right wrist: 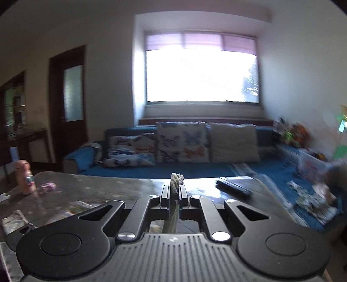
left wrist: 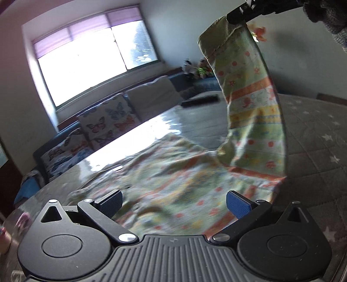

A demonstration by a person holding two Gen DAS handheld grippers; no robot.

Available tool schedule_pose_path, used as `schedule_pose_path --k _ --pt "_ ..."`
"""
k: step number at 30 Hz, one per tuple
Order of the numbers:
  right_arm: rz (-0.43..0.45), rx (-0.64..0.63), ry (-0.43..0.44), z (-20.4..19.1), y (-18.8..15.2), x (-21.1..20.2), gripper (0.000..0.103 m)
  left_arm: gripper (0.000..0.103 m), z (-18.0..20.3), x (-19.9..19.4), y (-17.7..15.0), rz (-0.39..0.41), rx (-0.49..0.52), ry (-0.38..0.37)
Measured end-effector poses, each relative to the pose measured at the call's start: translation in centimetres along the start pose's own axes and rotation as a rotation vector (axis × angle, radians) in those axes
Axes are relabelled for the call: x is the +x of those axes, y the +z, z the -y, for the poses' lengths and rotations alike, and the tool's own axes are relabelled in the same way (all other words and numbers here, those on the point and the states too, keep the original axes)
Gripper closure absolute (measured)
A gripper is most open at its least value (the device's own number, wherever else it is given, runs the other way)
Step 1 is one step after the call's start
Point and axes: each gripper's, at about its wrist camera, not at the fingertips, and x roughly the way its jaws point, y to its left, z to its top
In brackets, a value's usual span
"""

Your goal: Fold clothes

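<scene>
A light green garment (left wrist: 177,184) with orange bands and small printed figures lies crumpled on the table. One end of it (left wrist: 245,86) hangs up in a long strip to the top right, where my right gripper (left wrist: 238,15) pinches it high above the table. My left gripper (left wrist: 173,204) is open just above the flat part of the cloth, blue pads (left wrist: 236,205) apart, nothing between them. In the right wrist view my right gripper (right wrist: 174,193) is shut on a bunched edge of the garment (right wrist: 176,181) that sticks out past the fingertips.
The table has a glossy top (left wrist: 134,138) and a grey star-patterned cover (left wrist: 314,134) on the right. A black remote (right wrist: 234,188) lies near its far edge. A pink bottle (right wrist: 25,176) stands at the far left. A blue sofa (right wrist: 195,169) with butterfly cushions sits under the window.
</scene>
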Motion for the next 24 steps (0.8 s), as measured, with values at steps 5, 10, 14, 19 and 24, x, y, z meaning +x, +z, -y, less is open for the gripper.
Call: schedule_pose_path --k 5,10,14,19,24 --pt "-0.010 -0.082 0.153 -6.3 1.0 2.4 0.097 0.000 -4.4 -2.1 -2.9 -0.029 -0.093 0.118" --pt "-0.076 -0.145 0.265 -11.6 -0.3 4.8 0.097 0.000 -8.3 -4.1 -5.9 -0.072 -0.192 0.218" --pt "-0.177 -0.200 0.359 -15.5 -2.9 6.5 0.096 0.000 -10.0 -5.0 -7.5 -0.097 -0.248 0.265" --pt "-0.249 -0.230 0.431 -17.0 -5.2 6.0 0.087 0.000 -10.6 -5.5 -7.9 -0.102 -0.275 0.286" --pt "-0.290 -0.225 0.373 -14.3 -6.4 5.0 0.084 0.000 -10.8 -5.5 -7.3 -0.089 -0.281 0.288"
